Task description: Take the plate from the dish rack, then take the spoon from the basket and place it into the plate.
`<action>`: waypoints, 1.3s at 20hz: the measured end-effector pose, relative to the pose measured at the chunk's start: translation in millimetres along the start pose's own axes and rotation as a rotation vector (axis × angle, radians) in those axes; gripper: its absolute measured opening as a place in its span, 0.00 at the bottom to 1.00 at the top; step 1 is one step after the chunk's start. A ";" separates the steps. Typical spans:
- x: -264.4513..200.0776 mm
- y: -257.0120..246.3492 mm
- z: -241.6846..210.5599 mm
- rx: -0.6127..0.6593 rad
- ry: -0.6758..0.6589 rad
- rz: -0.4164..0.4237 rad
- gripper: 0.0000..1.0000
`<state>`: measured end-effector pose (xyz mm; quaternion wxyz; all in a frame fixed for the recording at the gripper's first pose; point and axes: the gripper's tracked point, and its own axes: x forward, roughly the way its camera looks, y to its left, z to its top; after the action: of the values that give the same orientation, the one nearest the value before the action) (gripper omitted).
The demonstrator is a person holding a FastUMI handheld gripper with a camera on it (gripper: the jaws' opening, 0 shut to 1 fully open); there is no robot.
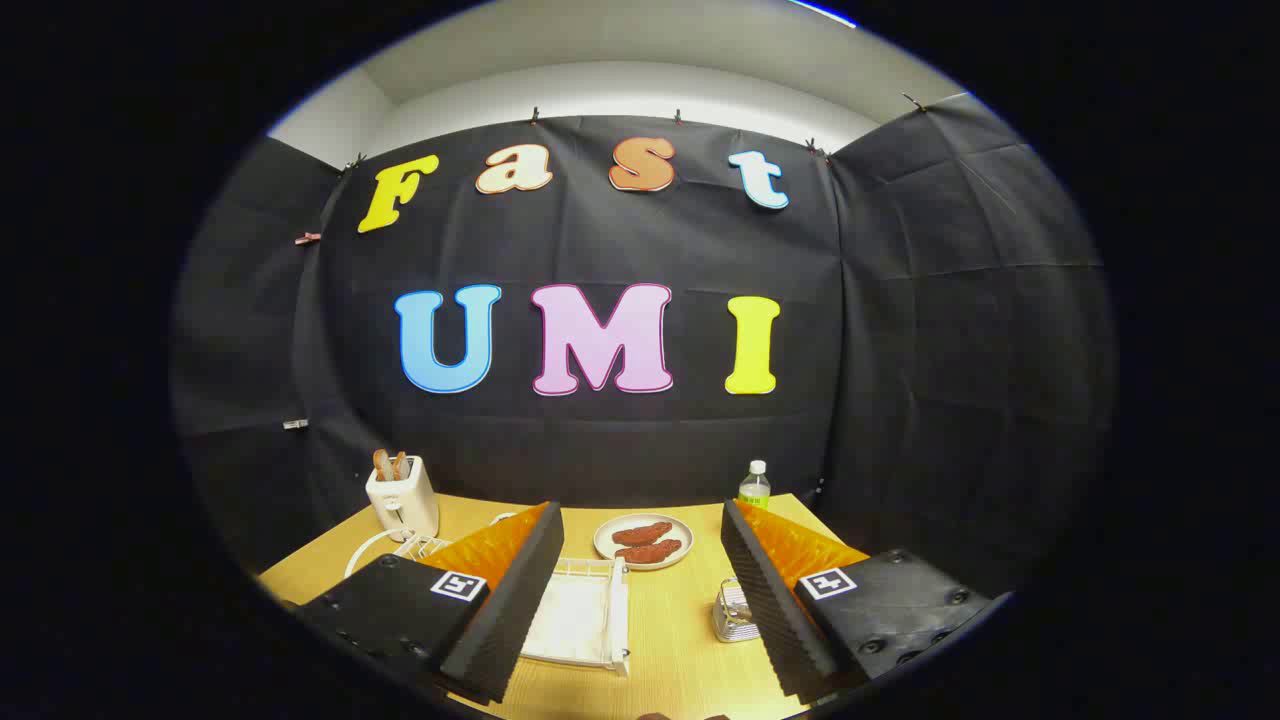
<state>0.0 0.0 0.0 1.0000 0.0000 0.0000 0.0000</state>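
Observation:
A white wire dish rack [618,612] sits on the wooden table [672,640] between my fingers, close to the left one. A flat white piece [565,618], which looks like the plate, lies inside it. A small metal mesh basket [730,612] stands against the inner side of the right finger, partly hidden by it. I cannot make out the spoon in it. My gripper [640,508] is open, held above the table, with nothing between its fingers.
Beyond the fingertips lies a round plate with brown food pieces [643,541]. A white toaster with toast [402,497] stands at the back left, its white cord [362,550] running toward the rack. A clear bottle [754,485] stands at the back right.

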 end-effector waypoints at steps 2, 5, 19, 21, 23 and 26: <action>1.3 1.2 -3.8 -0.005 0.011 -0.001 0.97; 1.6 0.0 -4.5 -0.010 0.015 -0.007 0.97; 6.5 28.6 -4.0 -0.035 0.059 0.077 0.97; 13.6 36.3 -2.7 -0.032 0.070 0.094 0.97; 25.9 43.9 -2.6 -0.044 0.089 0.101 0.97; 48.5 67.1 -16.5 -0.091 0.169 0.134 0.97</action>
<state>48.5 67.1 -16.5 0.9932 -0.0452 0.0843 0.0667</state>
